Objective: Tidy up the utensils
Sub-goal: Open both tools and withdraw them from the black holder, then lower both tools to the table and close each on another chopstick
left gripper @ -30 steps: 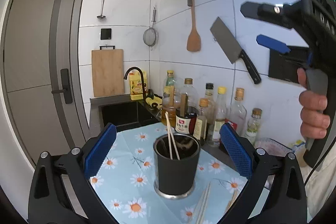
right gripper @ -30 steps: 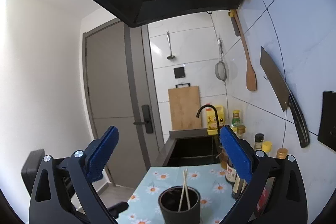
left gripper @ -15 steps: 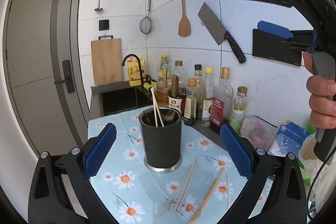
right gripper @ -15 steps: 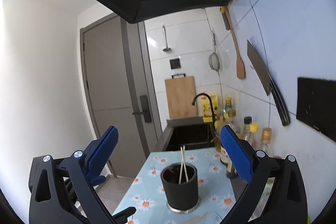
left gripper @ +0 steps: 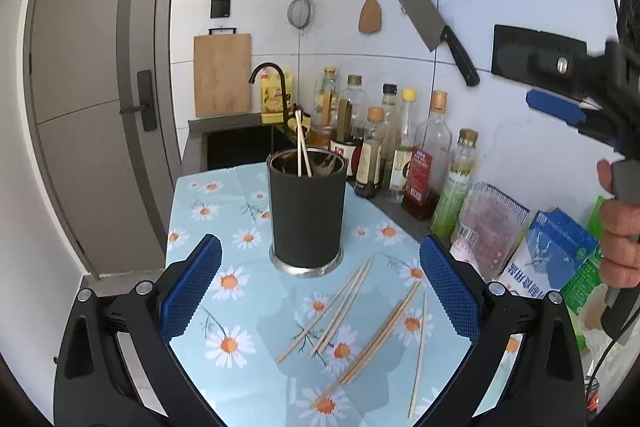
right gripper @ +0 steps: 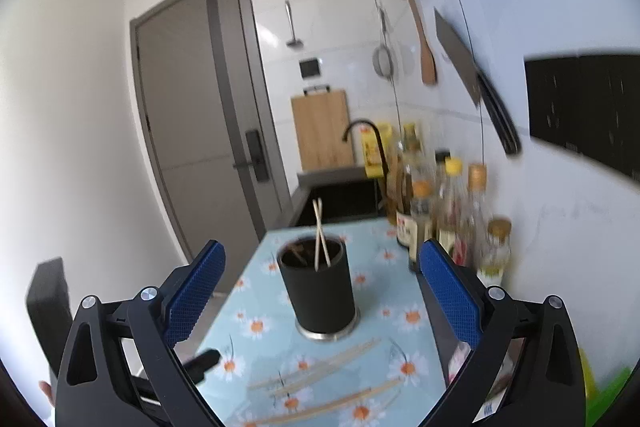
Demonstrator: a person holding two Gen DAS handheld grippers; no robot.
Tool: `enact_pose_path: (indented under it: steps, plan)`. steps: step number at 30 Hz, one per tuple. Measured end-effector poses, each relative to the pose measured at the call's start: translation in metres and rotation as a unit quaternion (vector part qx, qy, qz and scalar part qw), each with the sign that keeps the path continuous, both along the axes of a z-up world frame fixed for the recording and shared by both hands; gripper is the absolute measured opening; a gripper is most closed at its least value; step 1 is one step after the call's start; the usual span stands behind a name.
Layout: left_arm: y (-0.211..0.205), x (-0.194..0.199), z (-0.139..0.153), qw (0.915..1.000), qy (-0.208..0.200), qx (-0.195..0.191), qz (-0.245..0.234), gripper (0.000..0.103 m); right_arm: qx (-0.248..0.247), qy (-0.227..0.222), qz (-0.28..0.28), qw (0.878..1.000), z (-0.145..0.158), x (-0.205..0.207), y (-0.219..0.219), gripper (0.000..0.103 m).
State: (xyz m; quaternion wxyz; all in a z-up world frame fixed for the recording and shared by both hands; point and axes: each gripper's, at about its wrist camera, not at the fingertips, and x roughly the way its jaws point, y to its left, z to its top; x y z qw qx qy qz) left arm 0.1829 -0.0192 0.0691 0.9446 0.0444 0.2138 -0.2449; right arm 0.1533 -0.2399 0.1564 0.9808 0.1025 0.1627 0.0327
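Observation:
A black utensil holder (left gripper: 306, 211) stands on a blue daisy-print cloth (left gripper: 224, 343), with two chopsticks (left gripper: 302, 147) upright in it. Several loose wooden chopsticks (left gripper: 360, 315) lie on the cloth in front of it. My left gripper (left gripper: 320, 287) is open and empty, just above and in front of the loose chopsticks. My right gripper (right gripper: 322, 291) is open and empty, higher up, facing the holder (right gripper: 320, 291) and the loose chopsticks (right gripper: 320, 383). It also shows in the left wrist view at the right edge (left gripper: 560, 107), held by a hand.
A row of sauce and oil bottles (left gripper: 400, 147) stands along the tiled wall behind the holder. Packets and a carton (left gripper: 552, 251) sit at the right. A sink with black tap (left gripper: 268, 75) lies beyond. A cleaver (left gripper: 436, 27), spatula and strainer hang on the wall.
Both grippers have pulled back and tilted down from the holder. The loose chopsticks on the cloth have come fully into both views. The right gripper has dropped lower.

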Motion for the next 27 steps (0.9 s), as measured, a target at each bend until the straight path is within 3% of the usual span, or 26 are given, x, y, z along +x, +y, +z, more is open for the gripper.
enact_pose_path:
  steps: [6,13,27]
  plan:
    - [-0.002,0.003,-0.017,0.9998,0.016,0.009,0.005,0.097,0.000,0.038,-0.023,0.999,-0.030,-0.002,-0.006,0.094]
    - [-0.001,0.028,-0.039,0.9982,0.048,0.020,-0.029,0.097,0.000,0.086,-0.062,0.994,-0.065,0.001,-0.006,0.094]
    - [-0.014,0.097,-0.089,0.9850,0.106,0.071,-0.116,0.097,0.012,0.174,-0.168,0.970,-0.135,-0.003,-0.004,0.094]
